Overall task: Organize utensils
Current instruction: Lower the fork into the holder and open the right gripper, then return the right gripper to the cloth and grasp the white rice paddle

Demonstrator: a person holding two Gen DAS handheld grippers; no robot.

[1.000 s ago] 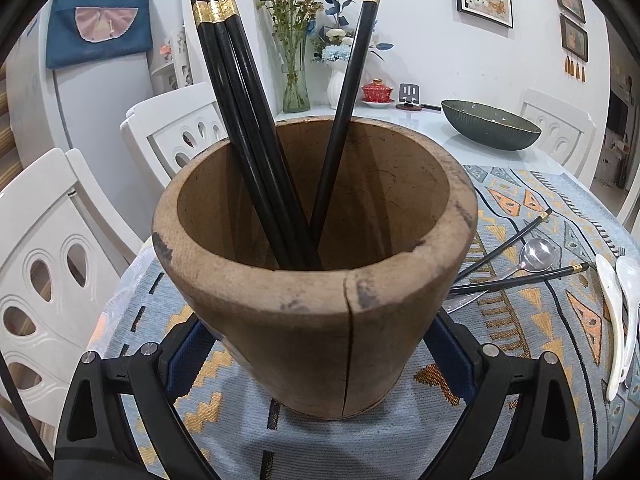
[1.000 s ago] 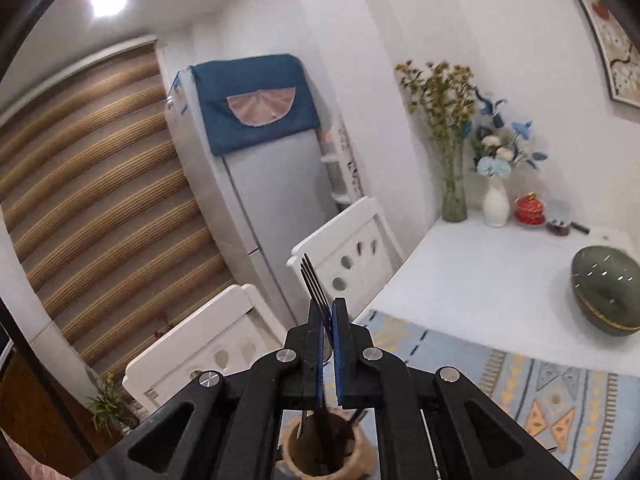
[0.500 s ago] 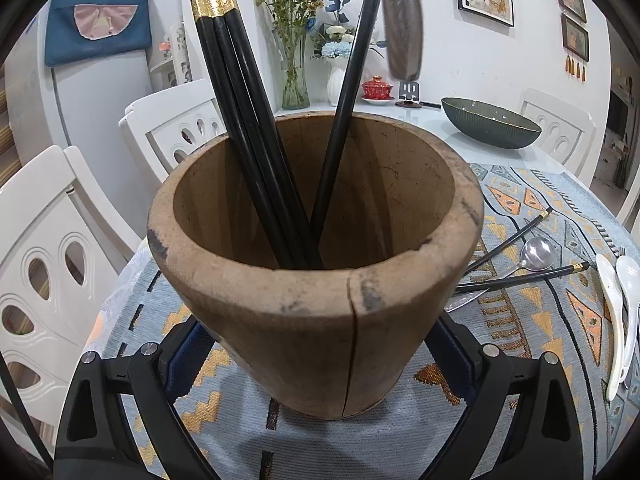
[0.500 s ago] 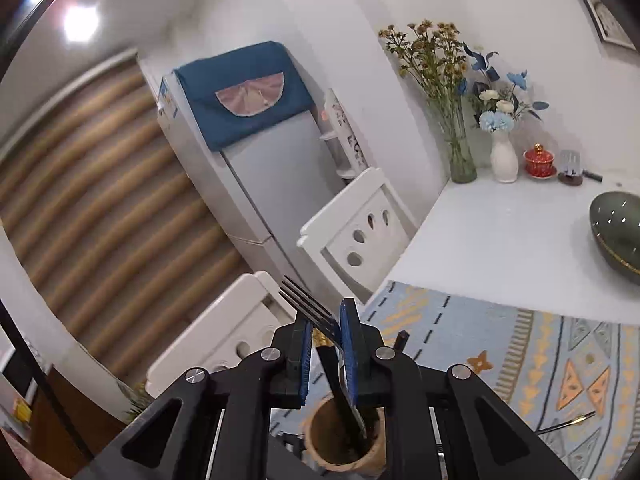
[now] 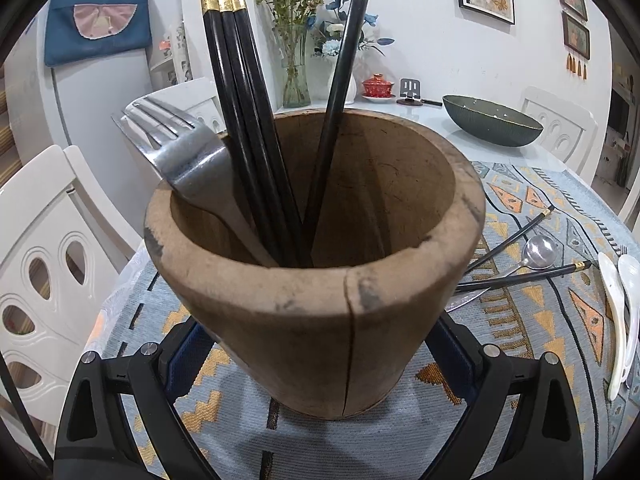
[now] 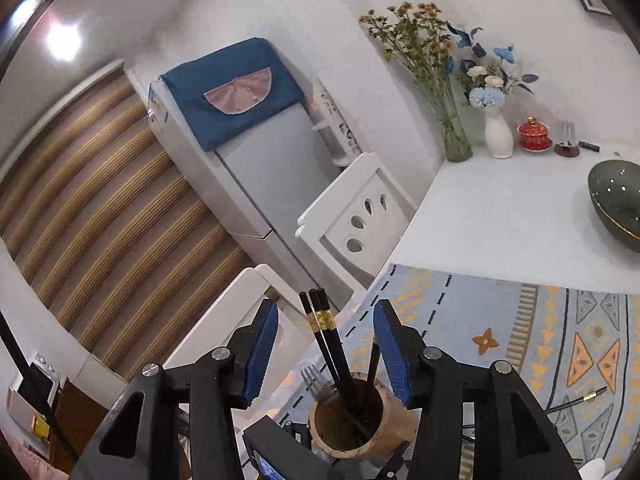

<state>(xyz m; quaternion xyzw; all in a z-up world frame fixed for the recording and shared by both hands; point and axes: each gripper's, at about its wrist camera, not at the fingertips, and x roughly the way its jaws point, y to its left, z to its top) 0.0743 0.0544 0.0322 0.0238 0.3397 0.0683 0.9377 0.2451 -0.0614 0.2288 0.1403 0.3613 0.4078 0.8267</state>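
Note:
A cracked wooden cup point(image 5: 304, 312) stands on the patterned cloth point(image 5: 532, 320), and my left gripper point(image 5: 320, 344) is shut on its lower sides, blue pads against the wood. Several black chopsticks point(image 5: 240, 120) with gold bands stand in it. A metal fork point(image 5: 180, 152) leans over the left rim, tines up. In the right wrist view my right gripper point(image 6: 327, 306) hovers above the cup point(image 6: 360, 436), the chopsticks point(image 6: 324, 332) and the fork point(image 6: 314, 378). Its jaws are opening and nothing is between the pads.
Two loose chopsticks point(image 5: 520, 276), a metal spoon point(image 5: 540, 248) and white spoons point(image 5: 616, 312) lie on the cloth right of the cup. A dark green bowl point(image 5: 492, 122) and flower vases point(image 5: 296, 84) stand farther back. White chairs point(image 5: 44, 264) line the table's left edge.
My right gripper, shut on the fork a second ago, sank toward the cup and opened. The fork now rests in the cup. The left gripper and cup have not moved.

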